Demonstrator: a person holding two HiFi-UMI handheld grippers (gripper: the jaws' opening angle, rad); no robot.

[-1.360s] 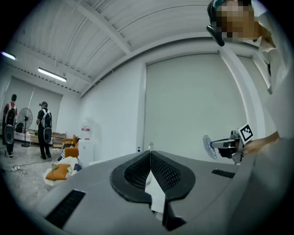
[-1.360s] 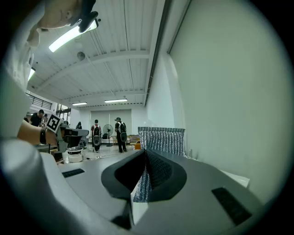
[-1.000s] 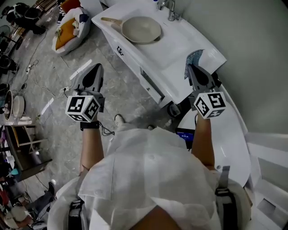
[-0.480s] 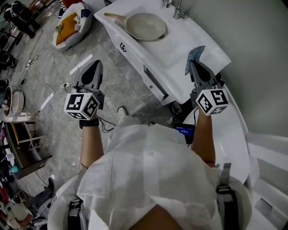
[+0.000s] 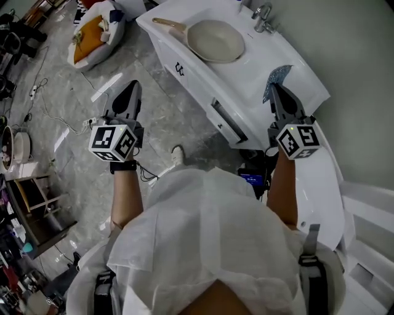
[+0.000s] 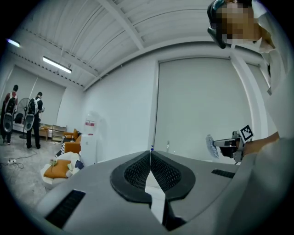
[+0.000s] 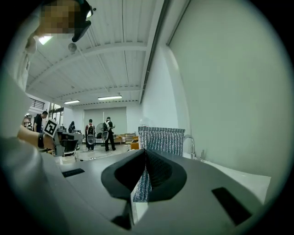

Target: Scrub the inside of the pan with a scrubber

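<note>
The pan (image 5: 215,40) lies flat on the white tabletop (image 5: 255,67), well ahead of both grippers, its pale handle (image 5: 167,24) pointing toward the tabletop's far left edge. The right gripper (image 7: 146,152) is clamped on the lower edge of the silvery mesh scrubber (image 7: 161,139), which stands up as a thin sheet above its tips. The left gripper (image 6: 150,155) is closed with nothing between its jaws and hangs over the floor, well apart from the tabletop.

We see a few ways this could go badly. The scrubber is pinched only along one edge, so pressing it into the pan may fold it over or drag it out of the grip. Nothing steadies the pan; if we scrub hard with the right side alone, we judge it likely to spin or slide, perhaps toward the tabletop's edge. The left gripper would have to open before it could take the handle, and a late or crooked grab may tip the pan. The faucet (image 5: 263,11) stands near the pan's far side, so a wide stroke could strike it. Cables (image 5: 46,86) trail over the floor to the left, a snag for our feet as we step in.

Counted: one pan, one scrubber, one faucet, two grippers.
</note>
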